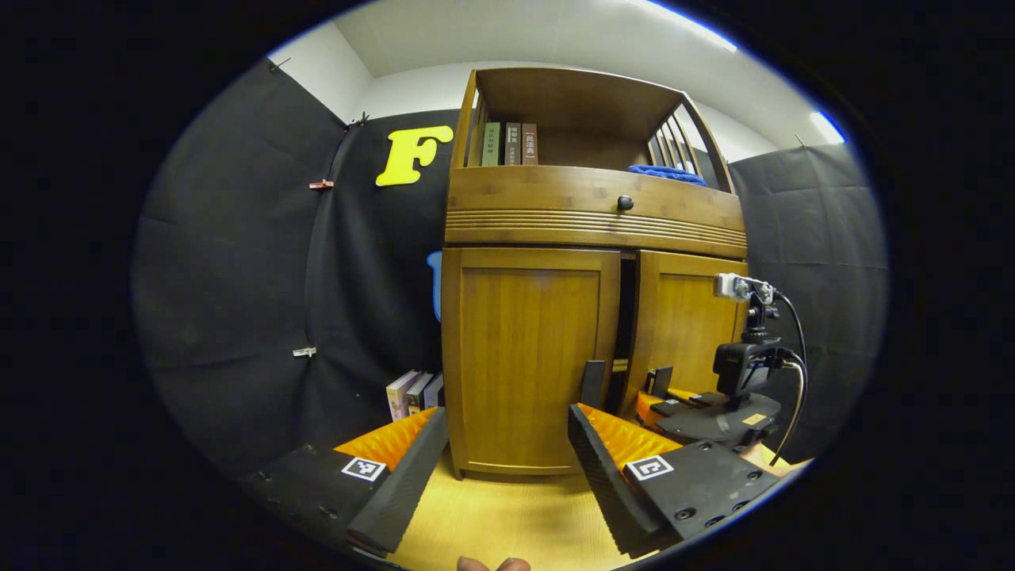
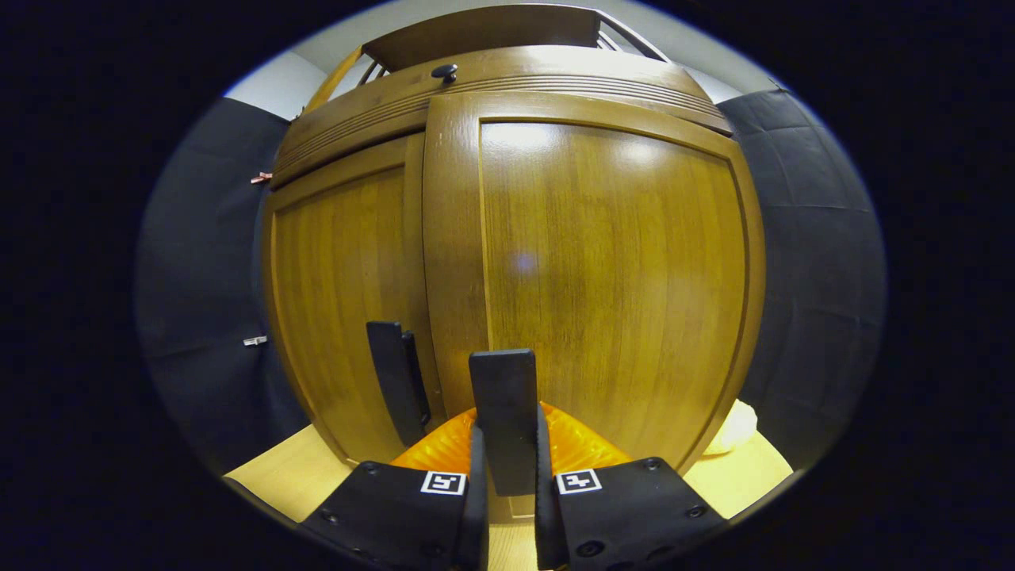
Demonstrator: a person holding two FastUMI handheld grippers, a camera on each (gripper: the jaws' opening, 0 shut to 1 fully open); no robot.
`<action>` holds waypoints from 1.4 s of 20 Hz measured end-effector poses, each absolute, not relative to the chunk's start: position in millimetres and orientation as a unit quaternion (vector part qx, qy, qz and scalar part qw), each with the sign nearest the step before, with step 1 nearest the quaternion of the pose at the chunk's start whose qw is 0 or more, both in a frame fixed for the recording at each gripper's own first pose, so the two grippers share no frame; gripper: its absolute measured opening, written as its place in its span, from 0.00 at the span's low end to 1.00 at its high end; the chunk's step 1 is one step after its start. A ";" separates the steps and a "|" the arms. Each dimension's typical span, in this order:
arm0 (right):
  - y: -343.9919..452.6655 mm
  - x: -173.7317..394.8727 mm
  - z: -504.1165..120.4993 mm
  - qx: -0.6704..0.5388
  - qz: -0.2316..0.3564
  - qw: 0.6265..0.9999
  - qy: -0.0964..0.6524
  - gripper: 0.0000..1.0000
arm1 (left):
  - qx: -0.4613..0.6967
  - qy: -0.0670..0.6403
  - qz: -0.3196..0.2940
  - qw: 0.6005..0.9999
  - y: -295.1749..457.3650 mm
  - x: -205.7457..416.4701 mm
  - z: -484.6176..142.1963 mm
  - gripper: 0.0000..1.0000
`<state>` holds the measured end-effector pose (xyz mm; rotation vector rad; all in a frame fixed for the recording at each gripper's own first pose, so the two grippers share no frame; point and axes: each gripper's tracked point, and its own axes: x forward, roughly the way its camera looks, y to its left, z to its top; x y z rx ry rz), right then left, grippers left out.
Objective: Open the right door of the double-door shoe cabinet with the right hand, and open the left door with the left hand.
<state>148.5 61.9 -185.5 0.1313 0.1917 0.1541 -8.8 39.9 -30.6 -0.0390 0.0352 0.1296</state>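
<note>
The wooden shoe cabinet has a left door (image 1: 527,357) that lies flush and a right door (image 1: 686,317) that stands slightly ajar, with a dark gap between them. In the right gripper view the right door (image 2: 610,277) is very close, beside the left door (image 2: 341,277). My right gripper (image 2: 448,396) is shut on the right door's inner edge, one finger (image 2: 392,381) in the gap and the other on the front face. From the left gripper view the right gripper (image 1: 625,382) sits low at that edge. My left gripper (image 1: 507,416) is open, short of the left door, holding nothing.
A drawer with a dark knob (image 1: 625,203) runs above the doors. On the open shelf are books (image 1: 507,144) and a blue cloth (image 1: 666,173). More books (image 1: 412,392) stand on the wooden floor (image 1: 507,515) left of the cabinet. A pale object (image 2: 733,428) lies at the cabinet's right.
</note>
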 end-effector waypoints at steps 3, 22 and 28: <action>50.2 123.8 -183.5 0.071 0.086 0.989 0.093 0.27 | -0.021 0.016 0.062 0.998 31.2 -17.0 -29.1 0.94; -70.3 15.1 -176.1 0.061 0.099 0.986 0.119 0.26 | -0.010 0.007 0.047 0.999 -67.4 11.6 -16.1 0.94; -102.4 8.0 -176.6 0.075 0.098 0.983 0.134 0.25 | -0.013 0.009 0.041 0.999 -96.3 33.3 -15.7 0.93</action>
